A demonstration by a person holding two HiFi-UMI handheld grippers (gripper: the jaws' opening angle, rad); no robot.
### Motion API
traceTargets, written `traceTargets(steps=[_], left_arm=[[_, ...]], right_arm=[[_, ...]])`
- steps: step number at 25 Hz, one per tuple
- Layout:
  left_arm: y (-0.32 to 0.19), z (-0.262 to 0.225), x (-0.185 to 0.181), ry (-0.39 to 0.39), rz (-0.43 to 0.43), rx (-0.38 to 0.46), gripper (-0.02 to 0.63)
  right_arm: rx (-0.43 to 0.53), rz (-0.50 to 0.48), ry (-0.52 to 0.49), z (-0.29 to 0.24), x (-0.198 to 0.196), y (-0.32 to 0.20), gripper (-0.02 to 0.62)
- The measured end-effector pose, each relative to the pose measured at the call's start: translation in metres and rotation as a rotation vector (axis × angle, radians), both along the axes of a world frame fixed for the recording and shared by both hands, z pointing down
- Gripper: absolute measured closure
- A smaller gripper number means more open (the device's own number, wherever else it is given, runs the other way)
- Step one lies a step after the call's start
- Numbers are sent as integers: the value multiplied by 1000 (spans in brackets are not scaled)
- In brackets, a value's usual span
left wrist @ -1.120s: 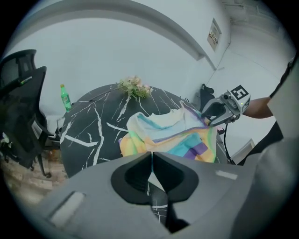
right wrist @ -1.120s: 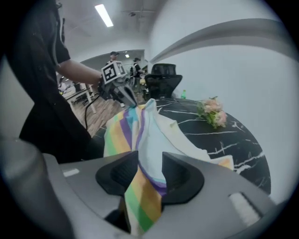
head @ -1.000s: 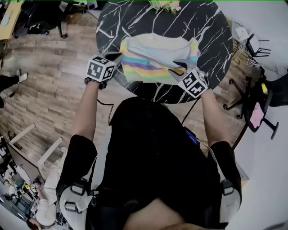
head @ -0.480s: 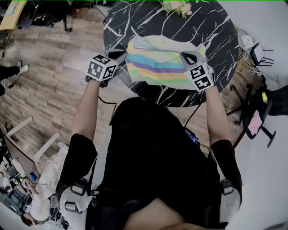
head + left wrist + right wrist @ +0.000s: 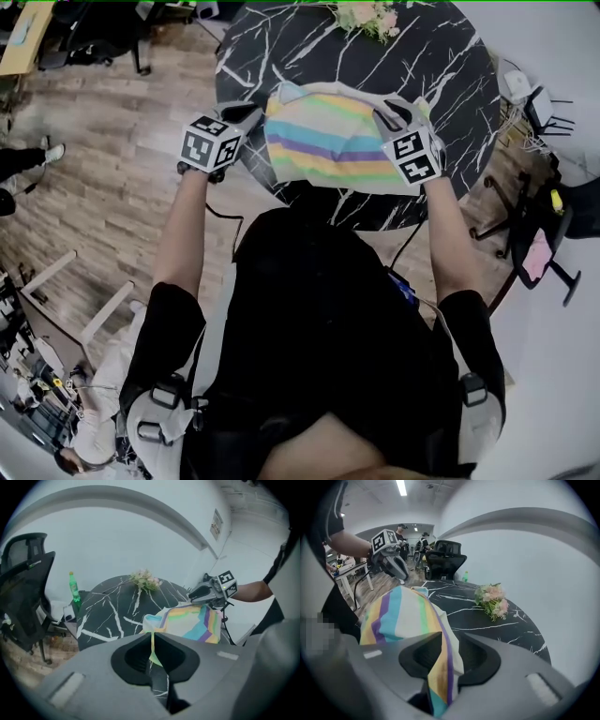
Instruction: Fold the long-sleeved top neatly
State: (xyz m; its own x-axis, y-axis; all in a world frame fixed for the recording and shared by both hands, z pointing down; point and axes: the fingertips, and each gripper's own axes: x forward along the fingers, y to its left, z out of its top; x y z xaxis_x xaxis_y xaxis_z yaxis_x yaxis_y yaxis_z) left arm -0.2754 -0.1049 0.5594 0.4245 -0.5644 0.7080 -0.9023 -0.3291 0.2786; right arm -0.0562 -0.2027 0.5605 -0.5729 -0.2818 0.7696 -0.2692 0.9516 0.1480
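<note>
Wooden floor [image 5: 103, 159]: left of the desk, well below the work

Office chair [image 5: 23, 583] and green bottle [image 5: 73, 587]: beyond the desk's far-left side in the left gripper view, well apart from the garment

Left gripper [image 5: 253, 117]: at the left edge of the garment, jaws closed on a thin strip of its hem, which runs up between them

Long-sleeved top [image 5: 323, 141]: pastel stripes, spread on the near part of the desk between the two grippers, its near edge reaching the desk's rim in front of the person

Flowers [image 5: 367, 13]: small bunch lying at the far edge of the desk, apart from the top

Right gripper [image 5: 386, 116]: at the right edge of the garment; jaws have just been opening and stand partly apart, a bunched fold of the top lying between them, seemingly loose, not pinched

Desk [image 5: 450, 66]: round, black marble with white veins

Hazards, as judged:
- right corner may drop from the slack jaws, leaving the fold skewed
- left hold is on a narrow strip only; a sideways pull could draw it free
- the top sits close to the near rim, so a tug toward the person could drag it off the desk
- uneven tension between the two sides would leave wrinkles
</note>
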Motion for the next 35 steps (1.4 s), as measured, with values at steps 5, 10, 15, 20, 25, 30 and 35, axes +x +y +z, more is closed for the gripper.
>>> traceTargets(steps=[5,10,15,20,25,30,35], left_arm=[[-15,-6,31,-48,235,59,507],[-26,12,50,-174,412,32,489],[-33,25,51,-218,475,-28,488],[-39,37,40,-196,429,-134,584],[-43,26,36,-99,421,-138,585],[-53,23,14,-102,346,-130,592],[-58,30,3,-135,277,-122,592]], right_arm=[[-9,27,-17,-7,14,-1,479],[-38,104,-14,-6,43,-4,479],[-57,153,-12,-3,62,-2,479],[-74,198,-2,3,78,3,480],[-62,257,-1,6,95,-12,482],[-66,418,-32,11,112,-51,485],[-137,531,-46,23,124,-75,466]])
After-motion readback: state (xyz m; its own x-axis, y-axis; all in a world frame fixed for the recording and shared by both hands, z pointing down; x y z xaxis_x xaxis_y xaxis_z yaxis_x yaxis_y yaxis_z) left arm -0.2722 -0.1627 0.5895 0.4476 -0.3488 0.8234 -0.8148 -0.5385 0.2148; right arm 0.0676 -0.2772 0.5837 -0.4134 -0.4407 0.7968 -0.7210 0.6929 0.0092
